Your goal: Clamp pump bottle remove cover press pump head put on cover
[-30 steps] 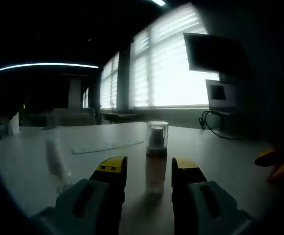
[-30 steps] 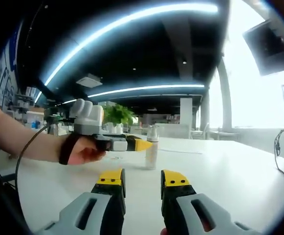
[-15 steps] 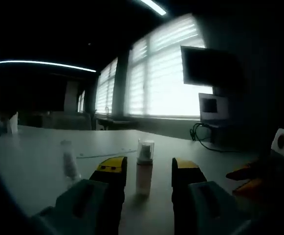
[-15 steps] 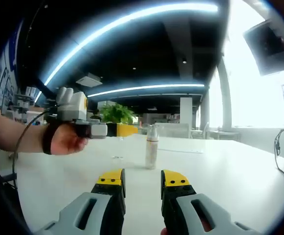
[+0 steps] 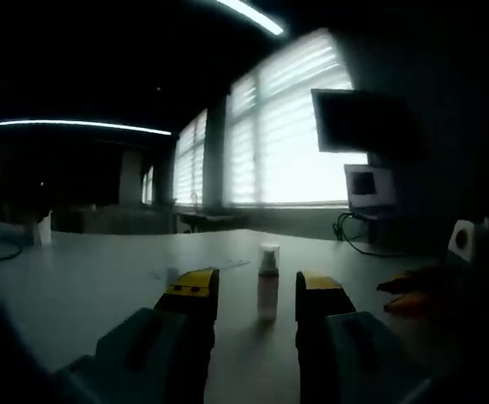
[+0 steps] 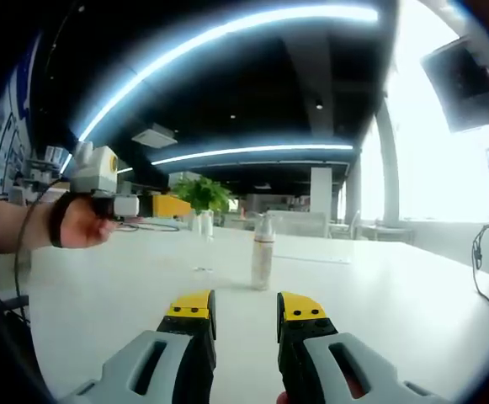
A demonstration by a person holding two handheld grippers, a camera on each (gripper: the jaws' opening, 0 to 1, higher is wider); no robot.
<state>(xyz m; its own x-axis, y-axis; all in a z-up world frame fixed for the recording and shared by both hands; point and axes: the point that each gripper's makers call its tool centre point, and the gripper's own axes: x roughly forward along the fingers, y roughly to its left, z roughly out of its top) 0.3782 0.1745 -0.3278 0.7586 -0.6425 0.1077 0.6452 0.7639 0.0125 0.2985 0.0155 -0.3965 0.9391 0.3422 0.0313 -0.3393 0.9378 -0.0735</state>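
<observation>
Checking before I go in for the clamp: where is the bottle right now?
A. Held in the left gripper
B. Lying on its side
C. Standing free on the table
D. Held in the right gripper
C: the bottle stands upright on the table, ahead of the open right gripper, and the left gripper is also clear of it.

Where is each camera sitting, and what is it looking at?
Left gripper view: rides on the left gripper, facing the pump bottle and bright windows; its own open jaws show.
Right gripper view: rides on the right gripper, facing the bottle; its jaws and the person's hand holding the left gripper show.
Shared: the bottle on the white table.
</observation>
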